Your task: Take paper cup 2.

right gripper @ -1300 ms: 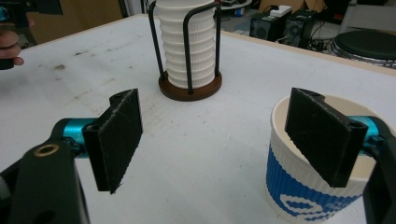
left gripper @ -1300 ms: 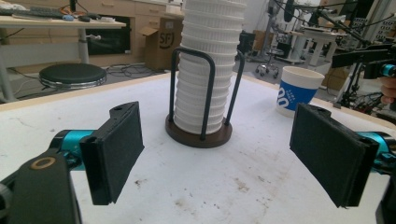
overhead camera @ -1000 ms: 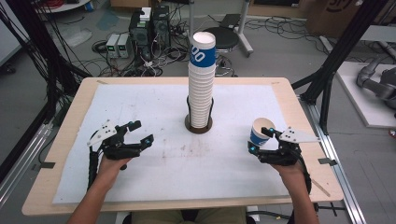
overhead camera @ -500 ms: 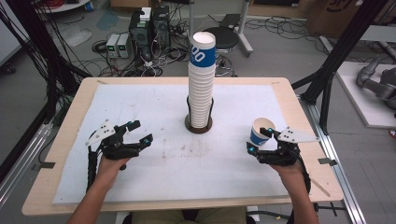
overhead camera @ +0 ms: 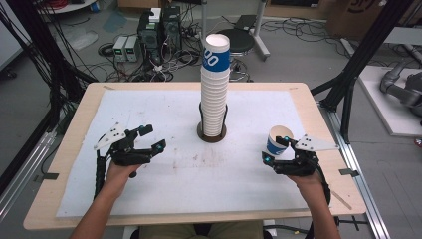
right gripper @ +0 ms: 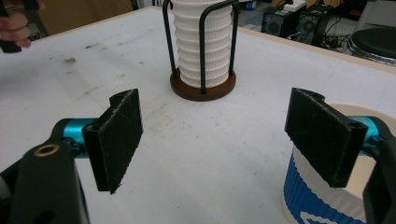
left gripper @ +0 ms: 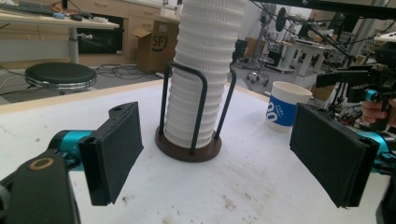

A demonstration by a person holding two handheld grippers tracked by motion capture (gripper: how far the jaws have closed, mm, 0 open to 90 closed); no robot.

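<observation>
The cup point(overhead camera: 276, 143) is set on the table point(overhead camera: 308, 107) at 4 o'clock from the stack point(overhead camera: 214, 84). The right gripper point(overhead camera: 276, 149), spread wide, is placed beside it; the cup could be tipped by a jaw. The left gripper point(overhead camera: 149, 139) is spread too.

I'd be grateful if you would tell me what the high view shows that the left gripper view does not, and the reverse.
The high view takes in the stack's blue-banded top cup, the person's forearms and the table edges. The left gripper view gives the left gripper with its black pads face-on, wide apart. Both share the ribbed cup stack in its wire holder and the single blue cup standing nearby.
</observation>
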